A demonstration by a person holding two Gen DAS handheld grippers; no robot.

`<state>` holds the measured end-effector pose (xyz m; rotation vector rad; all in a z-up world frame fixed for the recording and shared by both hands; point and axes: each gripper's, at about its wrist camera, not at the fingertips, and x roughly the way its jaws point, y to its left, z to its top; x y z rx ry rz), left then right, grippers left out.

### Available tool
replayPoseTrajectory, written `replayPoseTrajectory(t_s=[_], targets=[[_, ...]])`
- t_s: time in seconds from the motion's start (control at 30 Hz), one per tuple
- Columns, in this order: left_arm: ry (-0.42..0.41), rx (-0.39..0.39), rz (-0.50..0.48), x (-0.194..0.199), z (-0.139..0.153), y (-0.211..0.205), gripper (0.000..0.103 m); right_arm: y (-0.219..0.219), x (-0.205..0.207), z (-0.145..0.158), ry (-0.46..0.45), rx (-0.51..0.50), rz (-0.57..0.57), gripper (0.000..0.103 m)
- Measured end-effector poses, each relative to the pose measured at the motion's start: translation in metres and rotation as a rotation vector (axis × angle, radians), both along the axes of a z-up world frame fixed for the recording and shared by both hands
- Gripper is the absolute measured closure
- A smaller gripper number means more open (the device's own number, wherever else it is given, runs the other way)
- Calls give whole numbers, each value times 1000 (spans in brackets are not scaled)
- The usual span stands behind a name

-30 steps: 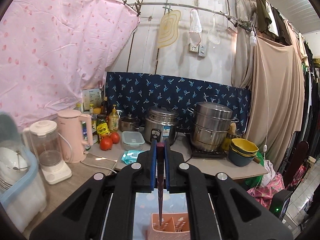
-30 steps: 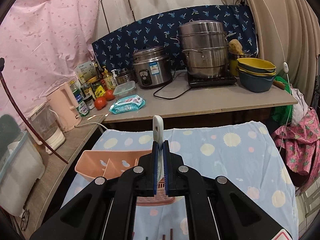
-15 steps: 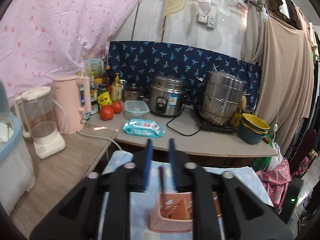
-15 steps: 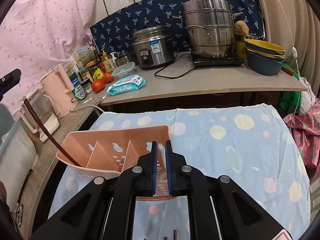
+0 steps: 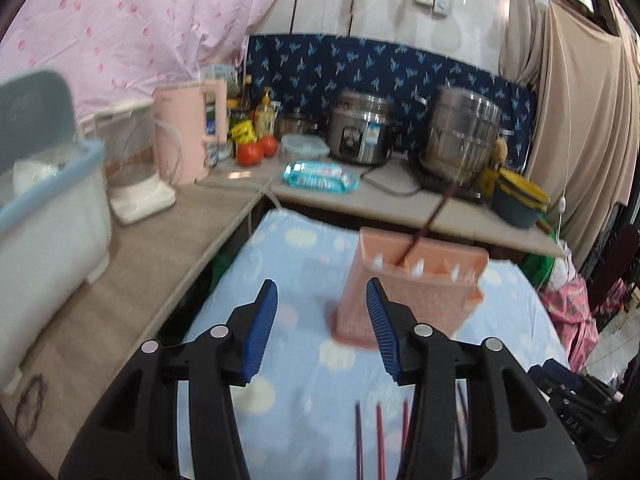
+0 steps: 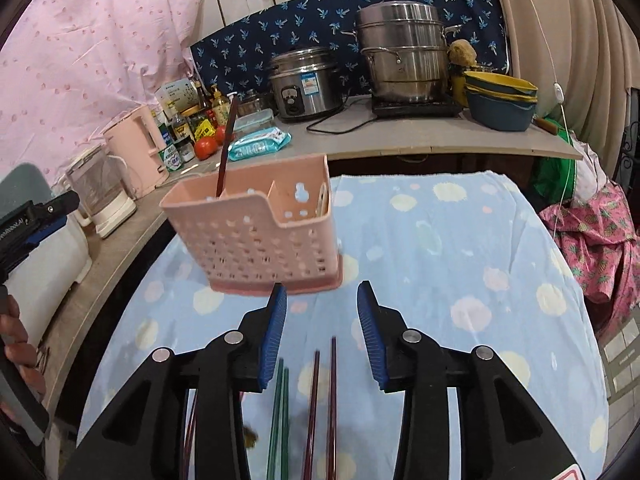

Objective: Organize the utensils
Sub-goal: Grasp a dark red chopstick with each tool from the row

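Note:
A pink perforated utensil holder (image 6: 256, 240) stands on the blue spotted cloth (image 6: 460, 248). A dark red chopstick (image 6: 226, 148) leans in its left compartment, and a white spoon (image 6: 323, 200) stands in its right one. My right gripper (image 6: 322, 308) hovers just in front of the holder, jaws opening, nothing between them. Green chopsticks (image 6: 280, 408) and dark red chopsticks (image 6: 324, 392) lie on the cloth under it. My left gripper (image 5: 322, 312) is left of the holder (image 5: 412, 292), jaws opening and empty. The chopstick (image 5: 432, 216) sticks up from the holder; loose chopsticks (image 5: 378, 432) lie below.
An L-shaped counter (image 6: 420, 136) holds a pink kettle (image 5: 184, 132), blender (image 5: 132, 168), rice cooker (image 6: 304, 84), steamer pot (image 6: 404, 56), stacked bowls (image 6: 500, 100), wipes pack (image 5: 320, 172) and tomatoes (image 5: 250, 154). A blue-rimmed dish bin (image 5: 48, 208) sits at the left.
The left gripper let go of the dark red chopstick into the holder, opened and sank lower. The right gripper released the white spoon into the holder, opened and drew back.

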<state>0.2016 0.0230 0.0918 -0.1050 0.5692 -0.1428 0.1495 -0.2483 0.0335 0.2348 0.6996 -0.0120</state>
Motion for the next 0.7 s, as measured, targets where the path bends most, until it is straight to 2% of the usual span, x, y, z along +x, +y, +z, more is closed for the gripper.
replayPoseTrajectory(t_s=[0.2,0.37,0.7], targets=[[126,26,-9,-52,-52,6,59,10,-60,-37,99,-28,11,67],[217,31,-6,-85,-88,10,59,13,-99,-67,173,-12,8,67],[312,41,-60,-133,-124,0,59,26,-130,-93,217,4,20,67]])
